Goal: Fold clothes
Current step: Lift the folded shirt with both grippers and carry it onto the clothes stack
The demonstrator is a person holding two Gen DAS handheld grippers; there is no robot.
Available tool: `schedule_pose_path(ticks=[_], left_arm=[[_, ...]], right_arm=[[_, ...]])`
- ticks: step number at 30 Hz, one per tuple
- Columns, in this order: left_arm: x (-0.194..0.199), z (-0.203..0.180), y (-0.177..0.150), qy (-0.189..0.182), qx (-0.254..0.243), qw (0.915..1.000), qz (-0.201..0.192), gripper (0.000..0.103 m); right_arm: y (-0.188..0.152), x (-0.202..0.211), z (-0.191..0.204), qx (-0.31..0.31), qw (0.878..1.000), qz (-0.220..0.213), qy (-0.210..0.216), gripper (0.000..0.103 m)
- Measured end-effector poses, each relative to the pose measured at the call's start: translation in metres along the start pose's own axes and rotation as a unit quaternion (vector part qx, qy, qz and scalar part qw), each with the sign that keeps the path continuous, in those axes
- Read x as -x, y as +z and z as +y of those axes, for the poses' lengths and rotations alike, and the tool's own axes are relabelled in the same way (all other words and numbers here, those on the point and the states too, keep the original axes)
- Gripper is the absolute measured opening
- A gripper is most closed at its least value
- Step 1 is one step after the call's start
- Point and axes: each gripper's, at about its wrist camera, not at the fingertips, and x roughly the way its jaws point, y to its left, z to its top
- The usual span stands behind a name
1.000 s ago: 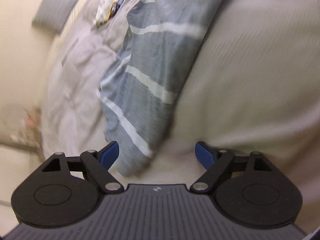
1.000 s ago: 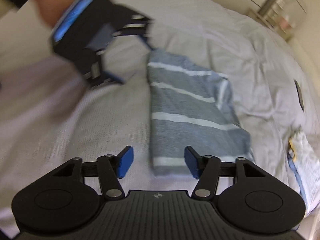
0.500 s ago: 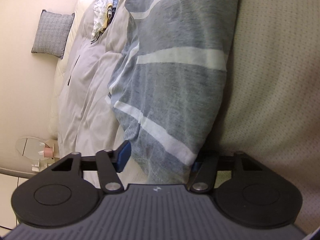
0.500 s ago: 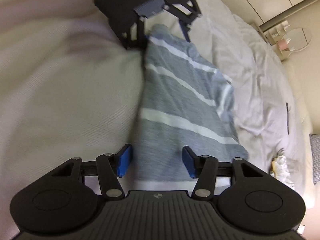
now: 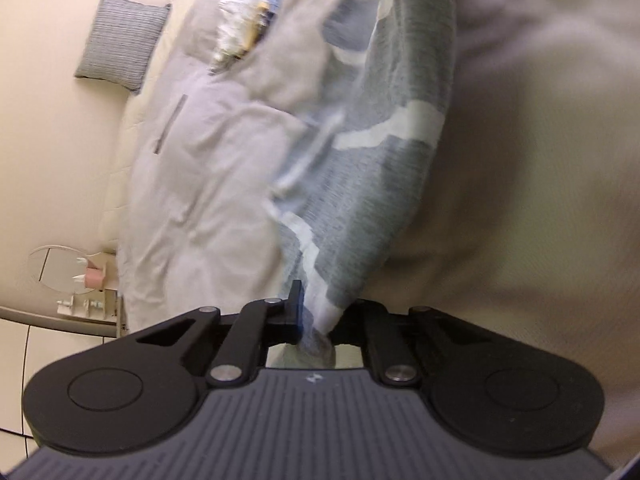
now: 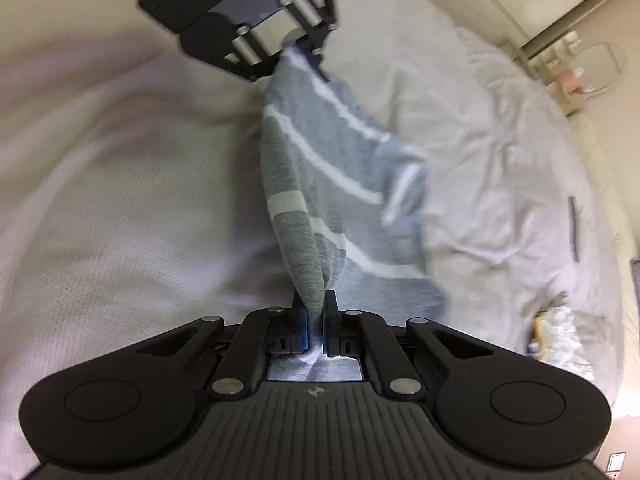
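1. At the far left of the left wrist view, a grey cushion (image 5: 120,46) leans against the cream wall, and a small shelf with a round mirror (image 5: 60,268) sits lower down.
2. A rumpled pale duvet (image 5: 208,184) covers the bed next to them, with a small heap of patterned cloth (image 5: 240,32) near its far end.
3. The grey striped garment (image 5: 384,168) hangs in a long fold across the bed's middle, one end in the left gripper (image 5: 320,320), whose fingers are closed tight on the fabric corner.
4. To the right lies the bare, finely textured bedspread (image 5: 540,160).
5. In the right wrist view, the bedspread (image 6: 120,200) fills the left side.
6. The right gripper (image 6: 316,320) sits at bottom centre, its fingers pinched together on the garment's (image 6: 316,168) near end.
7. The cloth stretches from there up to the left gripper (image 6: 304,50) at the top, lifted into a ridge between the two.
8. Further right, the duvet (image 6: 500,160) spreads out, with the patterned cloth (image 6: 560,328) at its edge.
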Motion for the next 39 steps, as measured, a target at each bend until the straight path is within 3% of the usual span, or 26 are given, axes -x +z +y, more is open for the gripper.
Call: schedule_pose_path(ticks=[8,13,19,25,29,31,34,39], left_arm=[[0.032,0.071,0.071,-0.017,0.032,0.9993,-0.009,0.008],[0.016,0.117,0.142,-0.024,0.038,0.9989,-0.008,0.008],[-0.066,0.178,0.262,-0.01,0.066,0.9977,-0.004,0.008],[-0.16,0.302,0.326,0.021,0.099,0.9948,-0.001,0.008],[-0.221,0.355,0.372,0.051,0.124,0.991,0.003,0.008],[-0.248,0.361,0.391,0.049,0.13,0.9903,0.005,0.008],[-0.29,0.329,0.411,0.005,0.122,0.9925,0.011,0.008],[-0.354,0.229,0.417,-0.064,0.08,0.9938,0.041,0.009]], right_arm=[[-0.025,0.074,-0.084,-0.027,0.998,-0.04,-0.037,0.002],[-0.054,0.106,-0.145,-0.041,0.995,-0.062,-0.063,0.002],[-0.113,0.114,-0.248,-0.061,0.99,-0.086,-0.089,0.002],[-0.18,0.073,-0.397,-0.051,0.986,-0.102,-0.125,0.002],[-0.203,0.042,-0.494,-0.024,0.978,-0.113,-0.174,0.002],[-0.216,0.026,-0.531,-0.017,0.973,-0.119,-0.196,0.002],[-0.243,-0.011,-0.561,-0.016,0.973,-0.115,-0.202,0.003],[-0.305,-0.119,-0.54,-0.027,0.987,-0.064,-0.147,0.003]])
